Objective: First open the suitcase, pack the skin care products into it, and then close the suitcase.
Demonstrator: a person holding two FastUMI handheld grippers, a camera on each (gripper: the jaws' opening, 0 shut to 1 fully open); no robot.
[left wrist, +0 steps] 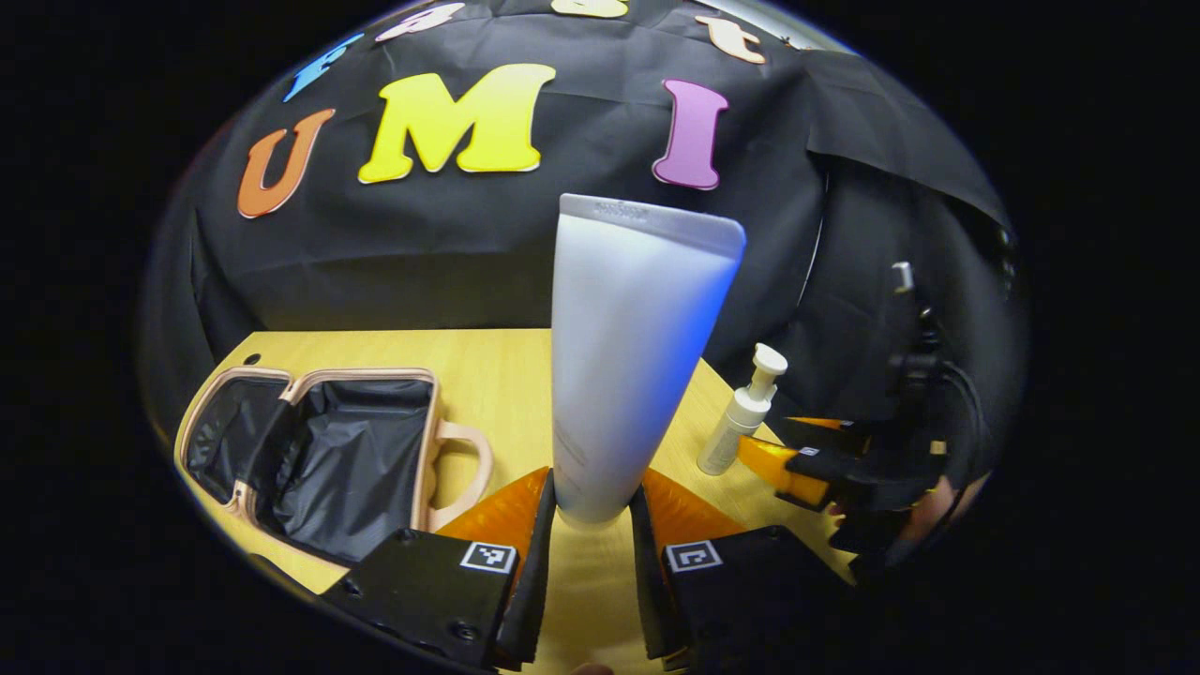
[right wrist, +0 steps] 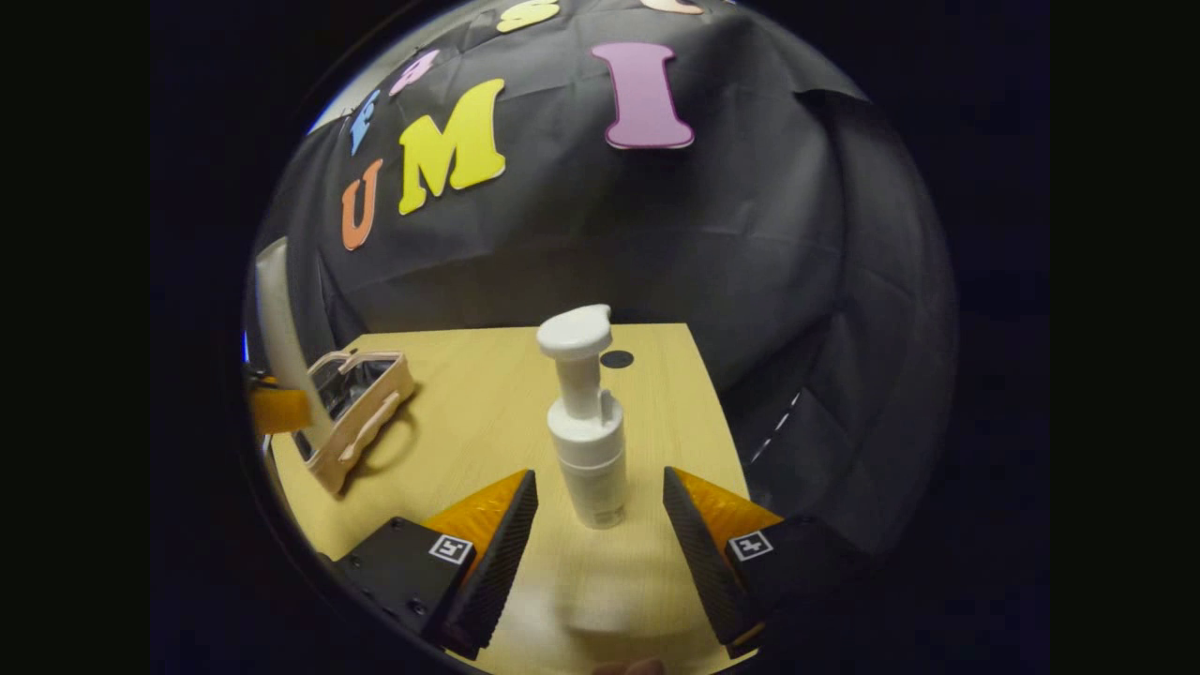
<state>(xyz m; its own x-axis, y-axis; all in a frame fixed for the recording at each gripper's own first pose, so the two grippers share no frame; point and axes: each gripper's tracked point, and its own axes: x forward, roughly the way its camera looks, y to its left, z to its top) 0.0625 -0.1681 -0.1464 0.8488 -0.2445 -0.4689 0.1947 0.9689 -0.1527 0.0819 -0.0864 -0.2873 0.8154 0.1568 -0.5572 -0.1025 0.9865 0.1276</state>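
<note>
A white tube (left wrist: 637,366) is held upright between the fingers of the left hand-held gripper (left wrist: 591,511), both pressed against its lower end above the wooden tabletop (left wrist: 487,366). To its left the suitcase (left wrist: 309,450) is seen lying open, dark lining exposed, near the tabletop's left edge. In the right gripper view, a white pump bottle (right wrist: 586,431) is seen standing upright between the spread fingers of the right hand-held gripper (right wrist: 600,516), untouched by either, with bare tabletop around it and the right edge close by.
</note>
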